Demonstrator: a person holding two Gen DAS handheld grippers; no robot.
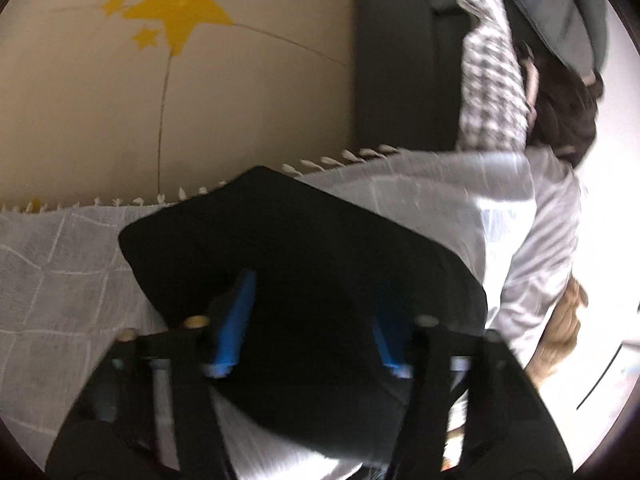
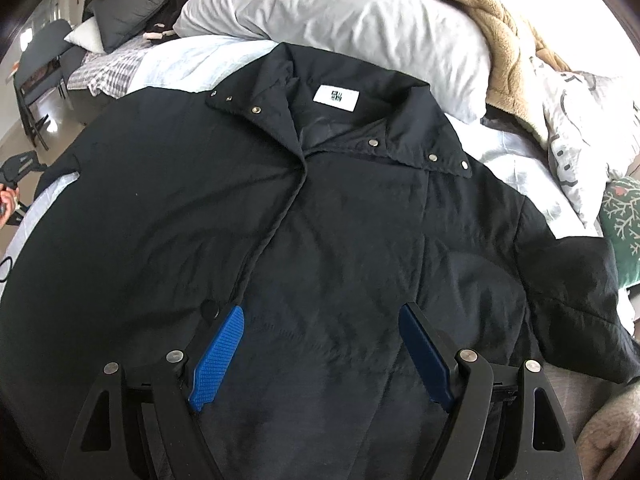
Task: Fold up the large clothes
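Left claw (image 1: 312, 312) first: its blue pads (image 1: 236, 316) stand at a middling gap with the black sleeve end (image 1: 280, 240) of the jacket between them, but the view is blurred and I cannot tell whether the pads press on the cloth. That sleeve end lies near the edge of the bed, on a pale grid-patterned bedspread (image 1: 52, 264) whose fringe runs along the edge above a beige floor with a yellow star (image 1: 180, 8) on it.

My right claw (image 2: 322, 344) hangs wide over the lower front of the black jacket (image 2: 320, 208), both pads (image 2: 218, 354) apart with nothing gripped between them. From this side the jacket lies spread face up across the middle of the bed, collar (image 2: 340, 120) turned open toward the head of the bed, a white label (image 2: 335, 97) showing inside the neck and metal snaps along both collar flaps. One sleeve reaches toward the bed's right edge. Behind the collar sits a white pillow (image 2: 340, 20), with a tan fleece blanket (image 2: 500, 40) heaped at the far right corner.
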